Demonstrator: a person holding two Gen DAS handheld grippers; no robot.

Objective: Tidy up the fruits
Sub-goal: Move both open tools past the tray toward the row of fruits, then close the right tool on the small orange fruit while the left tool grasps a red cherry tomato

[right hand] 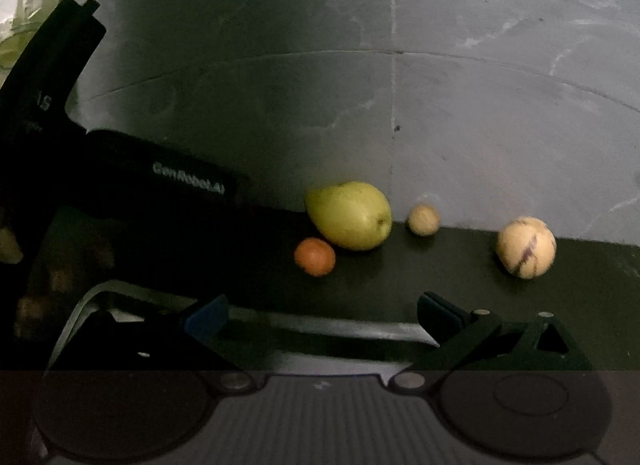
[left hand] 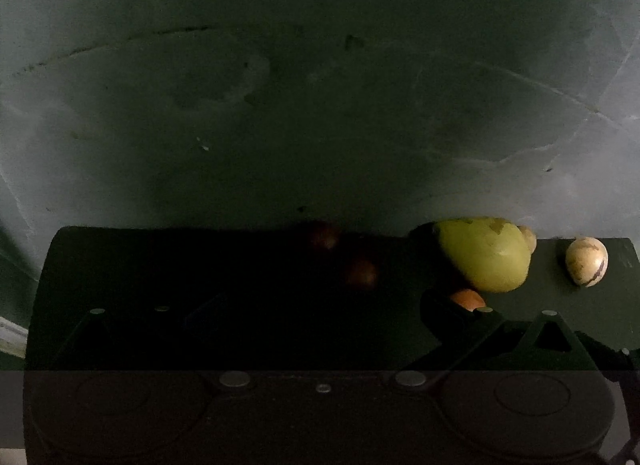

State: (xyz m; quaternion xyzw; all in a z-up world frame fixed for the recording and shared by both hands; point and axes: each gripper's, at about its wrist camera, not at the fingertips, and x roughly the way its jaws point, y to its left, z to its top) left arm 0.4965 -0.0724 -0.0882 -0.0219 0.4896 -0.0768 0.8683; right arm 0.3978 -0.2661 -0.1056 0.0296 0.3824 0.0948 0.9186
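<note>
I am holding my right claw [right hand: 322, 315] wide apart over a dark counter [right hand: 580, 293] set against a grey wall [right hand: 480, 105], with its blue-padded finger at eight o'clock and its dark finger at four o'clock in the right wrist view. Just past the claw, a green pear [right hand: 348, 215] is lying on its side at about twelve o'clock, and a small orange fruit [right hand: 315, 256] is sitting just beside it at its seven o'clock, possibly touching. A small tan fruit [right hand: 423, 219] is resting near the wall at the pear's three o'clock, apart from it, and a pale round fruit with purple streaks [right hand: 526, 247] is lying further off at two o'clock from the claw. A curved grey rim [right hand: 340, 325] is passing under the claw's fingers. My left claw's black body [right hand: 132, 193] is reaching in from nine o'clock towards the pear. In the dim left wrist view, my left claw [left hand: 324, 305] is spread wide, the pear [left hand: 486, 255] is lying at two o'clock beyond its right finger, and two dark reddish fruits [left hand: 360, 273] are barely showing between the fingers.
</note>
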